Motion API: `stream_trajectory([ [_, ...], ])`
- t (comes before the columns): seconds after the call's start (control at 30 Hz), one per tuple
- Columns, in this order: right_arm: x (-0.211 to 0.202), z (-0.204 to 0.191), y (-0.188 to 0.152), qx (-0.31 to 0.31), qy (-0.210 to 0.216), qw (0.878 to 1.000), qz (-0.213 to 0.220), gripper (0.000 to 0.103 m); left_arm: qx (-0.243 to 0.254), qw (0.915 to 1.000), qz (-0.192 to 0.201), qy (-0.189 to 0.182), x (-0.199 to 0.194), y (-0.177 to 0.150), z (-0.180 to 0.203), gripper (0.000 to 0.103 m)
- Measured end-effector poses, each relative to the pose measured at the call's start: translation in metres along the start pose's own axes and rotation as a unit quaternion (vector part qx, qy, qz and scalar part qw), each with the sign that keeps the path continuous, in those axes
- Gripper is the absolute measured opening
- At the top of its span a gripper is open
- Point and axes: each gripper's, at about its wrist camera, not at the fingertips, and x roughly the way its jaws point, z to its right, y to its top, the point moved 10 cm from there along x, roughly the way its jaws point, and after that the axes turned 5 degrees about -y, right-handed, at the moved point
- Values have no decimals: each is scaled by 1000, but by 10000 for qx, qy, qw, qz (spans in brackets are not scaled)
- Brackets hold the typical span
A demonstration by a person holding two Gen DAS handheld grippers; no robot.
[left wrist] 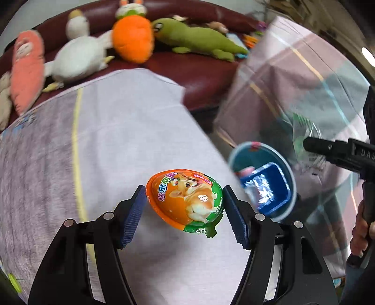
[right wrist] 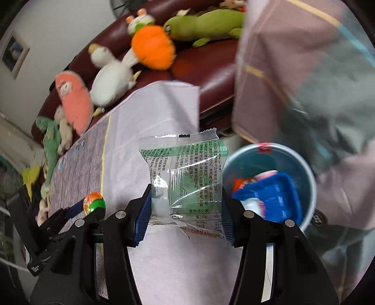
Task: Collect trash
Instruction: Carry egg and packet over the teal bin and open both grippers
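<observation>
L gripper (left wrist: pixel 184 206) pads clamped on orange-green egg pkg (left wrist: pixel 185 199), R gripper (right wrist: pixel 185 206) gripping clear snack wrapper (right wrist: pixel 185 178) — both above cloth-covered table (left wrist: pixel 117 131), blue bin (right wrist: pixel 269 185) just beside

Egg package (left wrist: pixel 184 199): orange and green, printed with a corgi. Wrapper (right wrist: pixel 185 183): clear, green band, dark text. Bin (right wrist: pixel 307 178): pale blue. Sofa (left wrist: pixel 199 70): maroon.

Past the jaws there's a dark red leather sofa (right wrist: pixel 199 68) loaded with plush toys: a white duck (right wrist: pixel 110 82), an orange pumpkin (right wrist: pixel 152 48), a green crocodile (right wrist: pixel 211 21) and a pink one (right wrist: pixel 73 101) off to the left. A pale lilac cloth (right wrist: pixel 164 112) lies right under the jaws.
</observation>
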Motion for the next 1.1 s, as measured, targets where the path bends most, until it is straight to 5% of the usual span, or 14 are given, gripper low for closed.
stream_trajectory([
  [0.47, -21, 99, -7, 655, -167, 9975, 184, 50, 949, 9934, -593, -243, 63, -14, 111, 68],
  [1.0, -8, 142, -1, 842, -494, 9952, 51, 51, 1052, 9846, -1135, -808, 124, -24, 160, 69],
  [1.1, -7, 146, -1, 845, -566, 9948, 42, 51, 1036, 9837, -1196, -858, 131, -26, 162, 78],
])
